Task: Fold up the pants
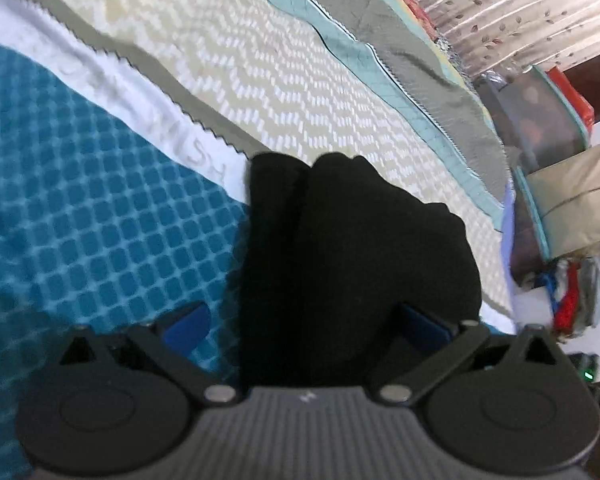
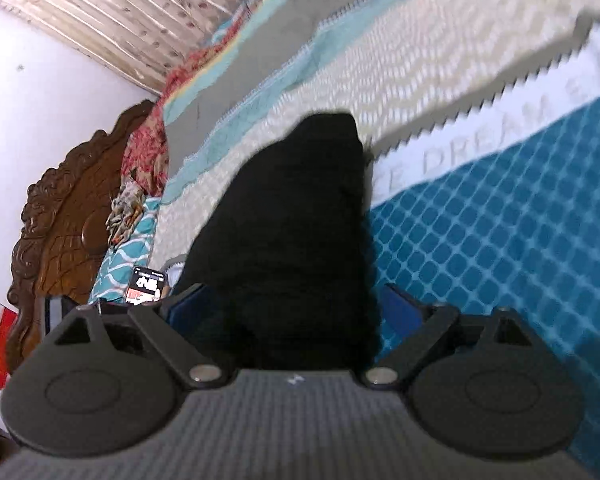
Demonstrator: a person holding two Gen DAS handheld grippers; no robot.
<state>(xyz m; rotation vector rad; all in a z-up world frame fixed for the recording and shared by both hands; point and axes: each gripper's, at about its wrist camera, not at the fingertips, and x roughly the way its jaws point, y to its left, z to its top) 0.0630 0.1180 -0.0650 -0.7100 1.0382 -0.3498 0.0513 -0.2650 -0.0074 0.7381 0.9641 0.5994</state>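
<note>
The pants (image 1: pixel 352 248) lie on the bed (image 1: pixel 100 200), reaching toward twelve o'clock between each tool's spread fingers, headboard (image 2: pixel 60 208) at nine o'clock in the right view.

Each wrist camera sits close behind its own jaws, angled down over the bed; both share the black pants (image 1: pixel 340 248) (image 2: pixel 284 240) toward 12 o'clock.

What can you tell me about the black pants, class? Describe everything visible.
The black pants look like soft, matte dark cloth, bunched into a thick lump with lengthwise folds. They lie on the patterned bedspread, across its blue checked and cream zigzag parts. In both wrist views the cloth sits between wide-open tongs; whether the pads touch it is unclear.
</note>
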